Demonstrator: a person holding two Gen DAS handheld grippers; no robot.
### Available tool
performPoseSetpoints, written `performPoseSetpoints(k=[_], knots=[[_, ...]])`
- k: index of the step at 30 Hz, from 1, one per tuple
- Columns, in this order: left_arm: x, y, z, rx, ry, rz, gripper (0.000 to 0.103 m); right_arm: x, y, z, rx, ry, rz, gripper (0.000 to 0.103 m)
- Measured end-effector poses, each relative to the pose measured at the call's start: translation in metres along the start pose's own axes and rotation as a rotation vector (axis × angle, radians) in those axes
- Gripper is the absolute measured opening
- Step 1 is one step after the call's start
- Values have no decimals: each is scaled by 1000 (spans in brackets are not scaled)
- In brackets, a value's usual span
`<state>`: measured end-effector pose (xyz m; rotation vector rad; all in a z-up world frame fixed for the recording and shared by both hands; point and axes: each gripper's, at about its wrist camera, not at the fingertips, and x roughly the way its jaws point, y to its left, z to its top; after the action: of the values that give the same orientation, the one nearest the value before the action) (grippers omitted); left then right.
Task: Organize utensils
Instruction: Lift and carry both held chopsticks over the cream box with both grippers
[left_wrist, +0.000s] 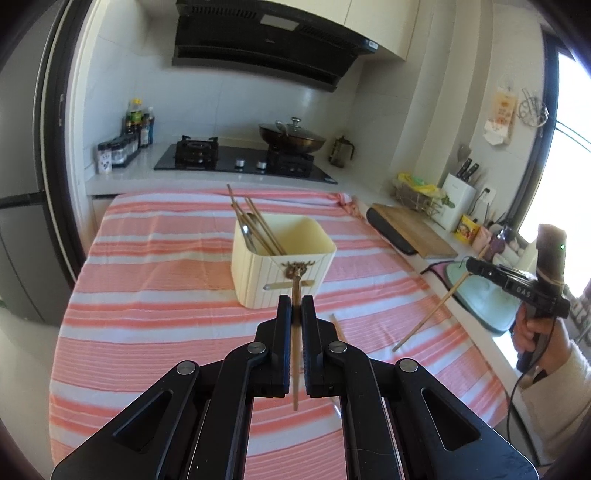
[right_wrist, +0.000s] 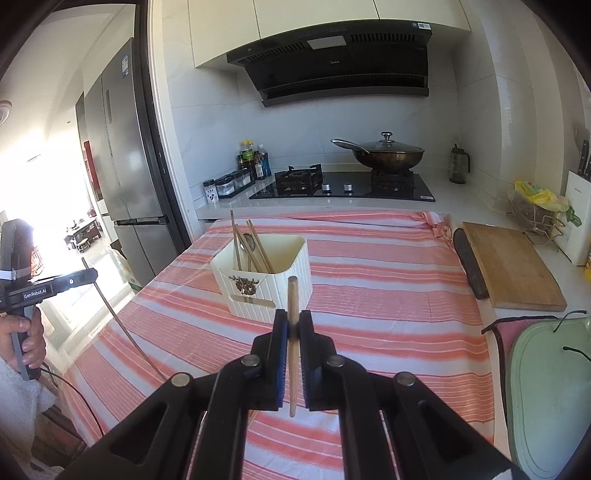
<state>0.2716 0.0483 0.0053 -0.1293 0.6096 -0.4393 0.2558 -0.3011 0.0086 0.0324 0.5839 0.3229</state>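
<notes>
Left wrist view: left gripper (left_wrist: 296, 301) clamped on a wooden chopstick (left_wrist: 295, 354), long axis running 12-to-6 between the pads, top end poking up just past the fingertips, bottom end hanging below the jaws. Cream holder box (left_wrist: 291, 266) sits at 12 on the striped cloth (left_wrist: 155, 295), already holding chopsticks and a spoon (left_wrist: 255, 229) that lean toward 11. One loose chopstick (left_wrist: 338, 326) lies on the cloth at 1, just right of the fingers. At 3, right gripper (left_wrist: 471, 266) carries its own chopstick (left_wrist: 432, 315), tilted, low end at 7.

Right wrist view: right gripper (right_wrist: 293, 320) pinched on that chopstick (right_wrist: 292, 350), near vertical, 12-to-6. Holder box (right_wrist: 273, 284) at 11–12. Left gripper (right_wrist: 90, 275) at 9, stick (right_wrist: 122, 328) slanting to 5.
</notes>
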Motion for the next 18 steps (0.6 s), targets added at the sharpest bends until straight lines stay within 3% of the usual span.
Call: performPoseSetpoints(k=[8,14,18], knots=[[-6,2,36,-15,-45,-6,3,11,-1,25,-23,-9,0,6],[-11,2,88,-29,-156,-7,3,24,9,76,-65,-69,-4,6],[-5,0,123,-2,-260,54,3,29,25,119,-90,-160,6,6]])
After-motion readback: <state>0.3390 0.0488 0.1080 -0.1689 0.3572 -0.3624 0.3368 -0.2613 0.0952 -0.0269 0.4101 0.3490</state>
